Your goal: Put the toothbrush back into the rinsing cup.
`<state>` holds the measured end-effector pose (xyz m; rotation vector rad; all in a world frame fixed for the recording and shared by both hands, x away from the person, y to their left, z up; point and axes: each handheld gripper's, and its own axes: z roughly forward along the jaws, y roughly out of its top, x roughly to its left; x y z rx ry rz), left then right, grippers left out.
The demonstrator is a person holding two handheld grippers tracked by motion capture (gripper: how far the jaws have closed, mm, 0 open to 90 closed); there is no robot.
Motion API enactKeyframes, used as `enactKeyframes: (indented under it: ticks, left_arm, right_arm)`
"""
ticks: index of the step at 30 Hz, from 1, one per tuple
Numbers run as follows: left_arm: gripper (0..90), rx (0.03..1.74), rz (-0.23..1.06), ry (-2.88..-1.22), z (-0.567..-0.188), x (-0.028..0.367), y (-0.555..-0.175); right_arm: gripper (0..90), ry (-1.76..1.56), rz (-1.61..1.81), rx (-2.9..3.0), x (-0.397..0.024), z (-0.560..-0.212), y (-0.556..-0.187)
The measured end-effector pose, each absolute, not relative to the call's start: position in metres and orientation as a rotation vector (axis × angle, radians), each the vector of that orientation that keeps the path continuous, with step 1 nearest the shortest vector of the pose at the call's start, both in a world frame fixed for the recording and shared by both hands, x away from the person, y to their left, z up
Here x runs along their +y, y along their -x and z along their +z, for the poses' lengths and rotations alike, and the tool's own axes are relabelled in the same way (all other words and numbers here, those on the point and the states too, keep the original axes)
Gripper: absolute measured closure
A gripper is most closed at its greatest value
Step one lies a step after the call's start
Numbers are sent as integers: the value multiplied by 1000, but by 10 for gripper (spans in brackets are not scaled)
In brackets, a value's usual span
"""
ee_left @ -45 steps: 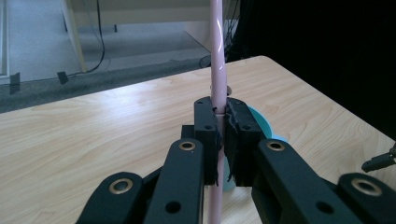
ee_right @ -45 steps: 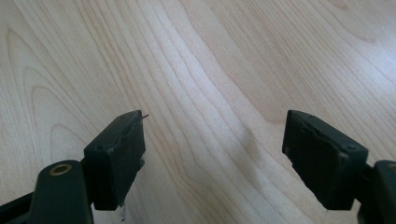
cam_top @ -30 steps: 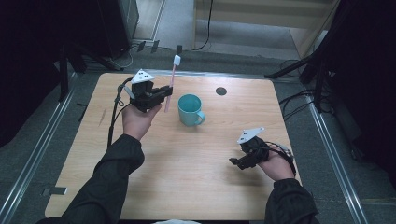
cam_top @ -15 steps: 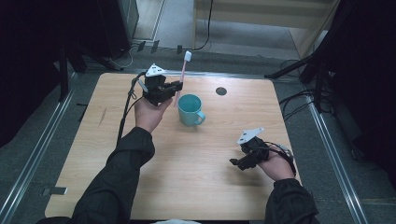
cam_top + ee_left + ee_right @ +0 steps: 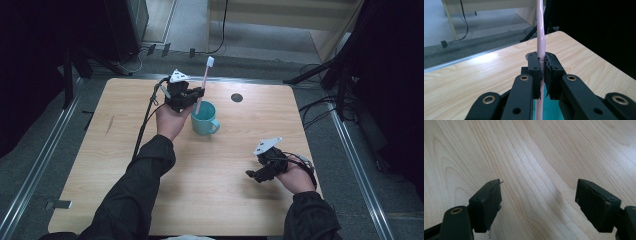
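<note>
A pink toothbrush (image 5: pixel 204 82) stands nearly upright with its white head up, and my left gripper (image 5: pixel 196 98) is shut on its handle. Its lower end hangs over the mouth of a teal mug (image 5: pixel 204 120) near the table's middle back. In the left gripper view the pink handle (image 5: pixel 540 32) is pinched between the two pads (image 5: pixel 535 72), with teal (image 5: pixel 549 110) showing below. My right gripper (image 5: pixel 255 175) rests at the front right, apart from the mug. Its jaws stand wide over bare wood (image 5: pixel 536 192) with nothing between them.
The wooden table (image 5: pixel 100 165) has a small dark round hole (image 5: pixel 237 97) at the back right. Metal rails run along both sides on the grey floor. Cables and dark stands lie beyond the far edge. A cable trails from the left gripper along the forearm.
My left gripper has carried the toothbrush to the right and slightly down, from left of the mug to over its mouth. The right gripper has not moved.
</note>
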<state>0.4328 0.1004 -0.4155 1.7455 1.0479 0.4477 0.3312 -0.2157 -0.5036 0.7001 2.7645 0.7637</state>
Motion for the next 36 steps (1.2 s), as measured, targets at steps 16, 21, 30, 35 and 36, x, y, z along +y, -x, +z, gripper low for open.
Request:
enactKeyframes:
  ticks: [16,21,30,35,36]
  left_arm:
    - [841,1081,435,-1765,-439,97,-438]
    - [841,1088,428,-1773,-445,99,-437]
    - [841,1096,414,-1803,-456,96,-436]
    - [841,1104,410,-1826,-461,95,-435]
    - [841,1104,410,-1826,-461,95,-435]
  right_arm:
    - [210,-694,752,2772,-214,-504,-331]
    - [210,-689,747,2774,-214,-504,-331]
    - [210,-687,746,2774,-214,-505,-331]
    - [210,-687,745,2775,-214,-505,-331]
    - [210,-687,745,2775,-214,-505,-331]
